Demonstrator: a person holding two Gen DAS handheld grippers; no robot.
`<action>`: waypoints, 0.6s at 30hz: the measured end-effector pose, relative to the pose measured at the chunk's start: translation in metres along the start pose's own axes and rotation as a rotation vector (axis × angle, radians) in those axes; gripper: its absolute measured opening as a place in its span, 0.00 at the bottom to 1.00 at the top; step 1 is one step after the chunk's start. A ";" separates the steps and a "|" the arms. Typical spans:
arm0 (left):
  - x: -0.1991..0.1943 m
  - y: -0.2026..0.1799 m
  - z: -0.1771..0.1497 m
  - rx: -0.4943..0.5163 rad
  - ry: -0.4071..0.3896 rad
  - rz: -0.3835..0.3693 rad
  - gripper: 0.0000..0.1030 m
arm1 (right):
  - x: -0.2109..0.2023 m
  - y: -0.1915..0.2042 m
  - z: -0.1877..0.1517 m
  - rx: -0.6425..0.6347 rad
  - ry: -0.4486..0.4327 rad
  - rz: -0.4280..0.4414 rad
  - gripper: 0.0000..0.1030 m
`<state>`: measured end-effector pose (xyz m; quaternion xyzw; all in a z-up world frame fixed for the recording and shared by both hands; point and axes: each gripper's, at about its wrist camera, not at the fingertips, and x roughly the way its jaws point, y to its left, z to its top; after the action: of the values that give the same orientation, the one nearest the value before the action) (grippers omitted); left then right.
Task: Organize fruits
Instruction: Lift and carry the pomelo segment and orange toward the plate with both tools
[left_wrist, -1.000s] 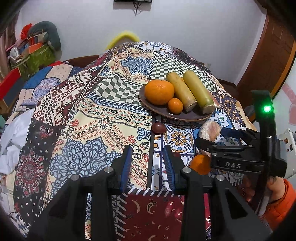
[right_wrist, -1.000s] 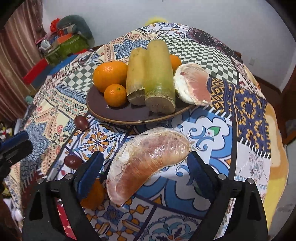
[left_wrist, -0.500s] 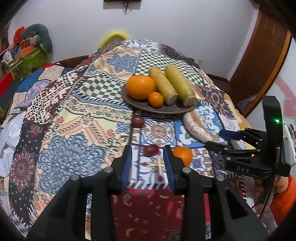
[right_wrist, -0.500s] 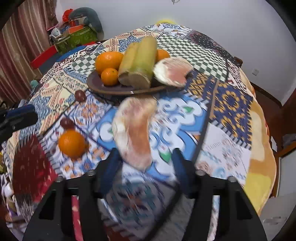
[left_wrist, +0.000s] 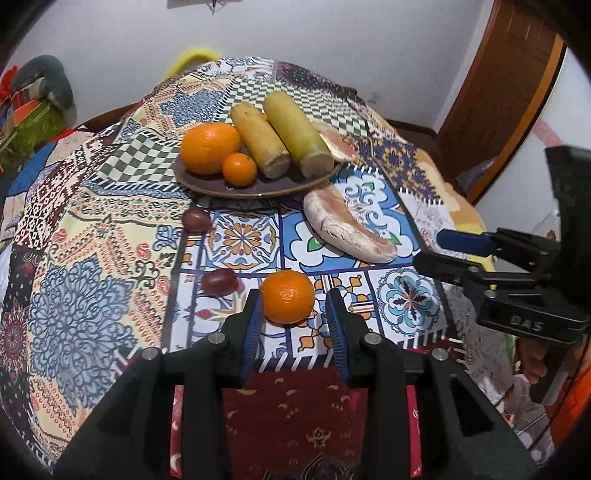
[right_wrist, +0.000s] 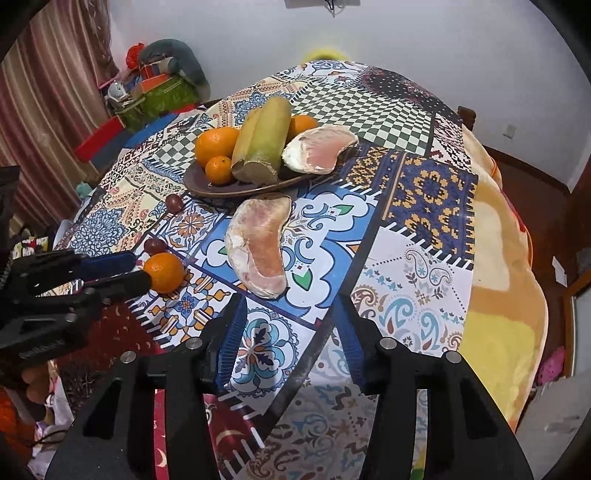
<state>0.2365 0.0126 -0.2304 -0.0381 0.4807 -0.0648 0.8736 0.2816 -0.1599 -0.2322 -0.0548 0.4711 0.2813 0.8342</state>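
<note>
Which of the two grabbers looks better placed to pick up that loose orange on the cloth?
Left. The left gripper has the orange right at its fingertips, one finger on each side. The right gripper is empty and faces the pomelo wedge, with the orange off to its side.

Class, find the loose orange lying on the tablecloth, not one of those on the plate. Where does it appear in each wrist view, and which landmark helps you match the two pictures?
Left wrist view: loose orange, lower centre, just beyond the left gripper's fingertips.
Right wrist view: the orange sits at middle left, by the left gripper's tip.
Shared landmark: the pomelo segment lying on the cloth before the brown plate.
</note>
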 end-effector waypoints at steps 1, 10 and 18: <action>0.004 -0.001 0.000 0.007 0.005 0.010 0.33 | 0.000 0.000 0.000 0.000 -0.001 0.006 0.44; 0.015 -0.001 0.005 0.029 -0.019 0.085 0.35 | 0.008 0.002 0.003 -0.011 -0.005 0.030 0.44; 0.022 0.016 0.010 -0.026 -0.014 0.050 0.35 | 0.035 0.016 0.022 -0.036 0.021 0.059 0.44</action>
<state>0.2573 0.0250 -0.2454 -0.0378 0.4761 -0.0366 0.8778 0.3036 -0.1237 -0.2460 -0.0589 0.4763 0.3138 0.8193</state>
